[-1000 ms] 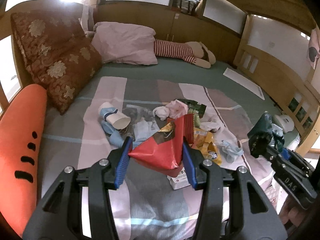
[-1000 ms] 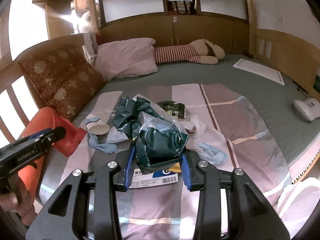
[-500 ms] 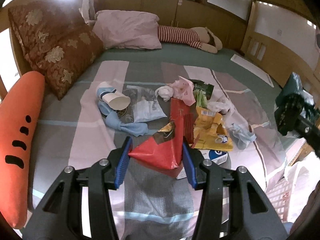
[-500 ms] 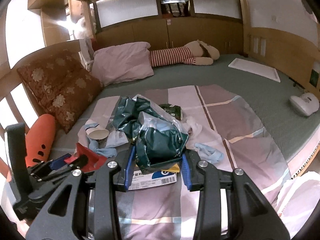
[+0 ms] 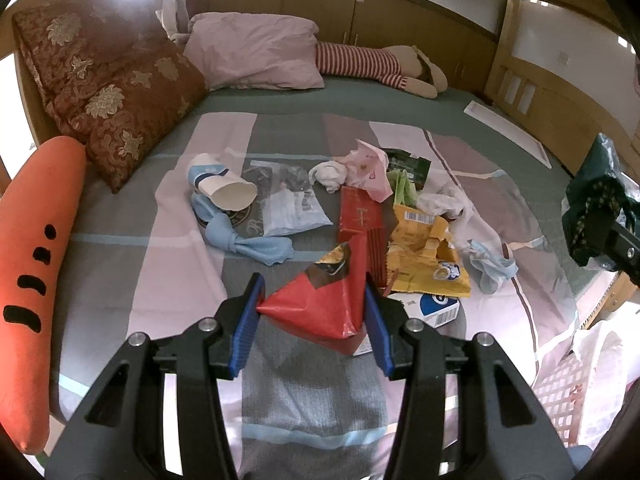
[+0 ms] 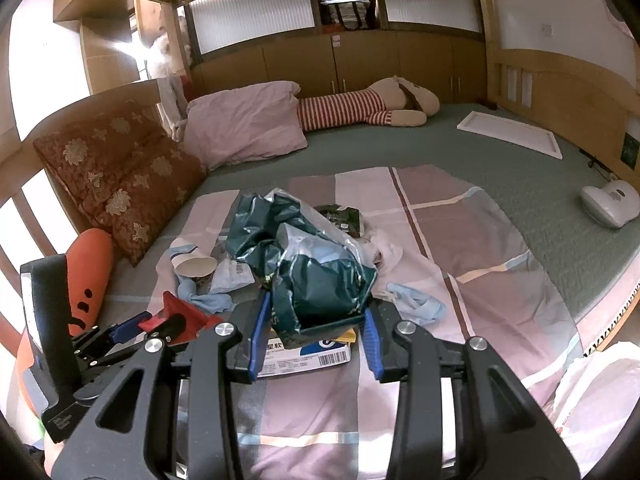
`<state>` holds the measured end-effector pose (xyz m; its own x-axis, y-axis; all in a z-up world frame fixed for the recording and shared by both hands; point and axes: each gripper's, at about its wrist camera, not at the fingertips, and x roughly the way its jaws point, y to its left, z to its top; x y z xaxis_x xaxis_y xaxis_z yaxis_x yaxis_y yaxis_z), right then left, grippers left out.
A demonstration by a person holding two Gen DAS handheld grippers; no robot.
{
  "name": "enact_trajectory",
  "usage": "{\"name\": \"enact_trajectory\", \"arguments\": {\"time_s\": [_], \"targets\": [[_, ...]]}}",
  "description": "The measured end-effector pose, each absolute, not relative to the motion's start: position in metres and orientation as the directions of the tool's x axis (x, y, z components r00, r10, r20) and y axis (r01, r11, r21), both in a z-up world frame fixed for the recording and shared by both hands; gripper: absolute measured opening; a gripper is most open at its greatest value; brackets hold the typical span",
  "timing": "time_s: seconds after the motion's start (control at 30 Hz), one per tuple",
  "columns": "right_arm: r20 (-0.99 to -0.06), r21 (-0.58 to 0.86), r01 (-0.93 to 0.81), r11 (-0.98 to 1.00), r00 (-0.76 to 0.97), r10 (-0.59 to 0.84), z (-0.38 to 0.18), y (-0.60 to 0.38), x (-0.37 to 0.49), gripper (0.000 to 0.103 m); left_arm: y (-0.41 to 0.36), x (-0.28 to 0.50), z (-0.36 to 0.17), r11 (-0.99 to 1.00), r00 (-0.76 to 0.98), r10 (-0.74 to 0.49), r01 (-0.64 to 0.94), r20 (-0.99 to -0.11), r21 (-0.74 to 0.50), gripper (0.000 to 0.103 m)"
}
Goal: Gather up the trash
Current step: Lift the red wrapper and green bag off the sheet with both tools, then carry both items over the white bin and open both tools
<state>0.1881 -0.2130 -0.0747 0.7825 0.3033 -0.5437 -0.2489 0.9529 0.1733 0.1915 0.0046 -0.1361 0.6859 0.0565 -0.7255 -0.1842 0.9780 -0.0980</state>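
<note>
My left gripper (image 5: 312, 316) is shut on a crumpled red snack bag (image 5: 324, 300), held above the near part of the bed. My right gripper (image 6: 314, 332) is shut on a wad of dark green and clear plastic wrappers (image 6: 316, 268); that wad (image 5: 592, 208) also shows at the right edge of the left wrist view. Loose trash lies on the striped sheet: a paper cup (image 5: 226, 192), a blue mask (image 5: 256, 244), a yellow wrapper (image 5: 424, 256), a red packet (image 5: 360, 212), pink and white tissues (image 5: 360, 168), a white box (image 5: 432, 308).
An orange carrot cushion (image 5: 32, 264) lies along the left edge, with brown floral cushions (image 5: 112, 92) and a pink pillow (image 5: 256, 52) behind it. A striped plush toy (image 6: 360, 108) lies at the back. A white bag (image 6: 596, 392) hangs at the bed's near right corner.
The left gripper sank and tilted down with the red bag, so more of the trash pile shows. The right gripper kept still with its wad; the left gripper came into its view at lower left.
</note>
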Motion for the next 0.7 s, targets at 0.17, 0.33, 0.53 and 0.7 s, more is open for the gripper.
{"name": "enact_trajectory", "arguments": {"time_s": [0.17, 0.33, 0.53, 0.7], "targets": [[-0.543, 0.168, -0.242, 0.956, 0.786, 0.295, -0.074, -0.213, 0.189, 0.039, 0.005, 0.191, -0.136, 0.978, 0.685, 0.053, -0.183, -0.727, -0.101, 0.049], [-0.529, 0.181, -0.209, 0.961, 0.803, 0.274, -0.069, -0.227, 0.186, 0.039, 0.004, 0.192, -0.135, 0.98, 0.685, 0.037, -0.168, -0.728, -0.109, 0.049], [-0.469, 0.188, -0.057, 0.981, 0.872, 0.14, -0.056, -0.301, 0.154, 0.04, -0.005, 0.194, -0.134, 0.986, 0.683, -0.018, -0.111, -0.73, -0.128, 0.049], [-0.492, 0.138, 0.15, 0.979, 0.868, -0.064, -0.082, -0.38, 0.112, 0.04, -0.025, 0.194, -0.126, 0.986, 0.688, -0.115, -0.008, -0.717, -0.165, 0.048]]}}
